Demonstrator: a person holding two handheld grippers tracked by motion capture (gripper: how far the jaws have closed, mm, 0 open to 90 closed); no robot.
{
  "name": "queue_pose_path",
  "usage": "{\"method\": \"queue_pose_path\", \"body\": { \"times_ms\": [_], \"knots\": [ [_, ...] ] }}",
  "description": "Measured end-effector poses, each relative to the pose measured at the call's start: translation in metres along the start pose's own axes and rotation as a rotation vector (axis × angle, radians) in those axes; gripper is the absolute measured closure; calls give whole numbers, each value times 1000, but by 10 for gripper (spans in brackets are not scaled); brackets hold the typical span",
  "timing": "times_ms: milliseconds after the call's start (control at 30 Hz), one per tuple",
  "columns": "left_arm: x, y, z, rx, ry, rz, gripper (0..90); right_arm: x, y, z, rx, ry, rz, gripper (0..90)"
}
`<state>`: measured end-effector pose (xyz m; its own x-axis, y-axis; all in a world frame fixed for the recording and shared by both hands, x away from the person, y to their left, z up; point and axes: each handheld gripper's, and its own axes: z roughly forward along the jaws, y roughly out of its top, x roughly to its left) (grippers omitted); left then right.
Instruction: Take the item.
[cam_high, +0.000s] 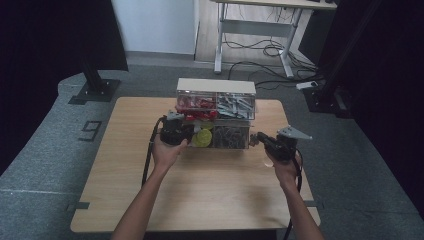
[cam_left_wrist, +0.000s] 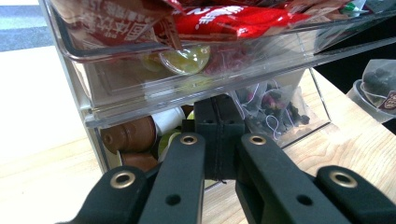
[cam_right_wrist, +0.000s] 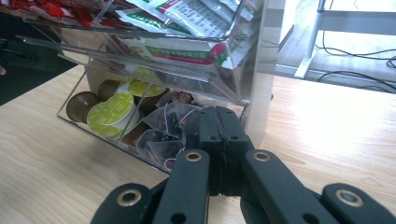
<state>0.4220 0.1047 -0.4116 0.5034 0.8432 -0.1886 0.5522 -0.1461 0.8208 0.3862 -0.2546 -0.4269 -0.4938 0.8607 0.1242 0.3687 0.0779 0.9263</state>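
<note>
A clear two-tier organizer (cam_high: 216, 86) with a white top stands at the far middle of the wooden table (cam_high: 200, 195). Its upper drawer (cam_left_wrist: 140, 84) holds red packets (cam_left_wrist: 233, 21) on one side and green-and-white sachets (cam_right_wrist: 187, 46) on the other. The lower bin holds yellow-lidded capsules (cam_right_wrist: 112, 112), brown capsules (cam_left_wrist: 130, 135) and tea bags (cam_left_wrist: 273, 109). My left gripper (cam_high: 192, 131) (cam_left_wrist: 218, 116) is shut with nothing in it, its tips just under the upper drawer's front. My right gripper (cam_high: 254, 138) (cam_right_wrist: 219, 123) is shut and empty, right in front of the lower bin's tea-bag side.
A clear cup with dark contents (cam_left_wrist: 378, 88) lies on the table to the right of the organizer. Behind the table stand a desk with metal legs (cam_high: 255, 30) and floor cables (cam_high: 270, 50). Black stands (cam_high: 95, 80) flank the far corners.
</note>
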Motion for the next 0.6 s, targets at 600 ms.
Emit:
{"method": "queue_pose_path", "body": {
  "times_ms": [600],
  "knots": [
    [1, -3, 2, 6, -6, -9, 900, -16, 3, -14, -14, -40, 15, 897]
  ]
}}
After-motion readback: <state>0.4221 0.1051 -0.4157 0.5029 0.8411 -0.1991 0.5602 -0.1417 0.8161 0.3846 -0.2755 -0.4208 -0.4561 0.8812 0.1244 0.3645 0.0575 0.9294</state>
